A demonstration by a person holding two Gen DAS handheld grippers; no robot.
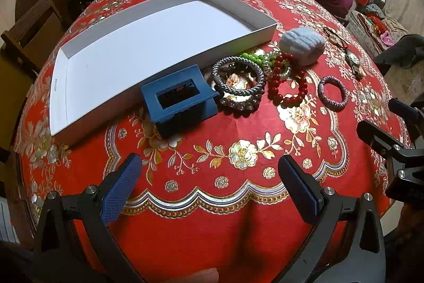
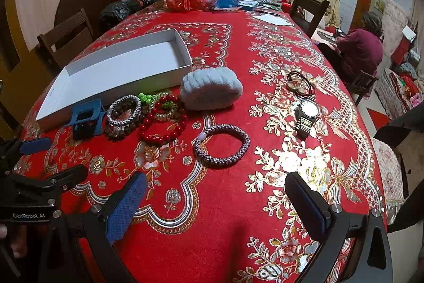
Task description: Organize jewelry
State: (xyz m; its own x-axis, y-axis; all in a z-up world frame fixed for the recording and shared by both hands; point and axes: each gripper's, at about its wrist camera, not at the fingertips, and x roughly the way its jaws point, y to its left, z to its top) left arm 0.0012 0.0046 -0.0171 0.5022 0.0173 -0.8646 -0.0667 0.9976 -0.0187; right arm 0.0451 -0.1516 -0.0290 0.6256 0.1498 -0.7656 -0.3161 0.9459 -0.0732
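Currently both grippers, left gripper (image 1: 209, 187) and right gripper (image 2: 216, 199), hover with jaws spread wide, holding nothing. Ahead of the jaws, left to right on the table (image 2: 225, 216): white tray (image 1: 159, 44), blue hair clip (image 1: 180, 97), piled bead bracelets (image 1: 254, 81), purple bracelet (image 2: 222, 145), wristwatch (image 2: 307, 114).

an empty white tray (image 1: 79, 86) lies on the red cloth, a blue clip (image 1: 180, 100) at its near edge, beside piled grey (image 1: 238, 76), red (image 1: 287, 84) and green (image 1: 251, 57) bracelets, with a purple bracelet (image 2: 222, 145) and a watch (image 2: 307, 116) apart.
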